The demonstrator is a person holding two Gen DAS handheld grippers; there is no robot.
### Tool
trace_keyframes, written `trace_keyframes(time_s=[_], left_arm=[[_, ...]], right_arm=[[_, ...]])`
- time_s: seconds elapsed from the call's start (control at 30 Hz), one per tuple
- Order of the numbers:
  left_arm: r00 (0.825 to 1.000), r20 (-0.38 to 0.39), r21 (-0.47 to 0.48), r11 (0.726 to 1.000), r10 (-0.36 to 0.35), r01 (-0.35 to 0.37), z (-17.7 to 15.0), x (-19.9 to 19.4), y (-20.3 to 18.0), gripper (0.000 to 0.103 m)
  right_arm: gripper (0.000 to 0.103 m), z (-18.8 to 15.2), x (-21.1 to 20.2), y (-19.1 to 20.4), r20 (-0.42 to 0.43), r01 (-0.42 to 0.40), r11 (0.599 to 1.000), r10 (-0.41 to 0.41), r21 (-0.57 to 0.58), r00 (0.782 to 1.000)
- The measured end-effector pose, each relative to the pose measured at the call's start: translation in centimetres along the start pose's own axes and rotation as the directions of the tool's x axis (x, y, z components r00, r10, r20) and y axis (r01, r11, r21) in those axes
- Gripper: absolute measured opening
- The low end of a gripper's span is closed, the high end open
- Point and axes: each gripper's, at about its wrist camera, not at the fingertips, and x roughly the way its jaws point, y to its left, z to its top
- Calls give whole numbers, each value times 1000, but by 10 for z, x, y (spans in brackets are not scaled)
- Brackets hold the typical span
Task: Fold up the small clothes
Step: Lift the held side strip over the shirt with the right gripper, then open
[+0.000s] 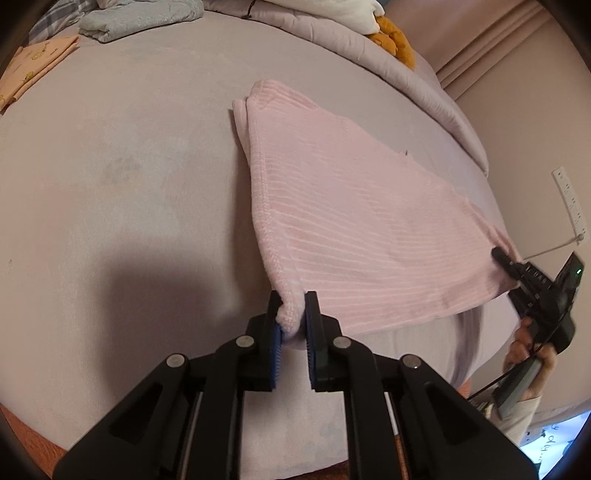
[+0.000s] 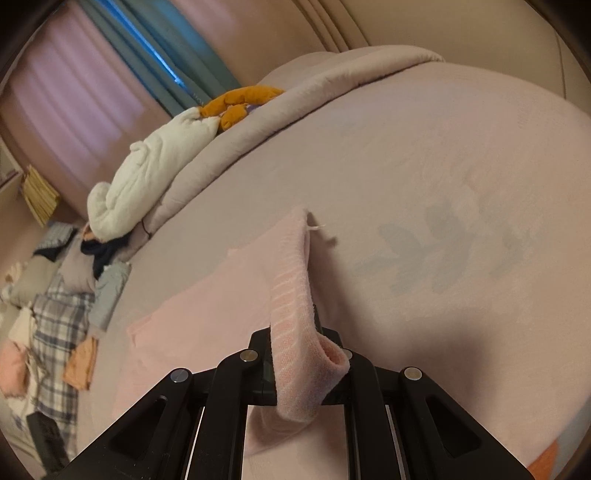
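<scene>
The pink ribbed garment [image 1: 354, 218] is held lifted over the mauve bed sheet [image 1: 122, 177], stretched between two pinched corners; its far end, with the seam edge, lies on or close to the sheet. The left gripper [image 1: 293, 314] is closed on the near corner, a small bunch of hem being squeezed between its blue pads [image 1: 276, 334]; the right gripper [image 1: 498, 256] is seen in the left wrist view clamped on the other corner, and in its own view [image 2: 297, 363] a folded band of the same fabric is draped across the closed jaws. The step in hand is judged to be the carrying of the held edge over the rest of the cloth to make a fold; for this to be done well, both corners should be kept level and the cloth kept taut between them, so that no sag or diagonal crease is laid in; the two grippers should be moved together at one pace, and the edge should be lowered onto the far seam before either grip is released; the bunching at the left corner may leave a rumple, so a smoothing pass may be needed; the folded peach cloth [image 1: 33, 70] and grey-blue cloth [image 1: 136, 16] lie well apart at the far side.
</scene>
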Motion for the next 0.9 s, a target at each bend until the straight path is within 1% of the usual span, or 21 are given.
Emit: trace_keyframes(time_s=[0.07,0.13,0.2,0.3,0.37,0.47,0.53,0.6,0.7,0.8,0.9], left_arm=[[1000,-8,1,1000,19,-19,-2,3,2,13],[1000,-19,-9,1000,18,-18,-3,2,6,16],[1000,-18,-7,1000,15,-15,-2,-3,7,15],[999,27,8,1000,23,-23,2,-17,5,15],[998,53,2,1000,24,-24,4,-25,7,21],[996,89,-17,1000,21,-20,7,-36,13,24],[994,102,-28,999,33,-30,8,-40,15,24],[993,108,-41,998,43,-39,6,-43,19,24],[993,108,-62,997,47,-40,4,-45,24,24],[993,104,-72,996,51,-44,3,-45,26,24],[994,93,-75,996,60,-53,4,-43,26,26]], right_arm=[[11,1,2,3,-5,9,1000,-9,-18,1000],[11,3,4,10,-4,21,999,-21,-49,1000],[11,5,4,18,3,27,996,-27,-88,1000],[11,6,4,34,10,10,987,-9,-158,1000],[11,8,5,47,9,-8,980,10,-200,1000],[11,6,7,68,-3,-53,964,54,-262,999],[11,-1,9,84,-21,-87,944,84,-317,996],[11,-8,12,97,-41,-107,927,99,-361,994],[11,-24,24,115,-96,-139,899,108,-416,989],[11,-36,36,123,-150,-165,885,109,-435,983],[11,-51,51,128,-216,-183,874,92,-450,972]])
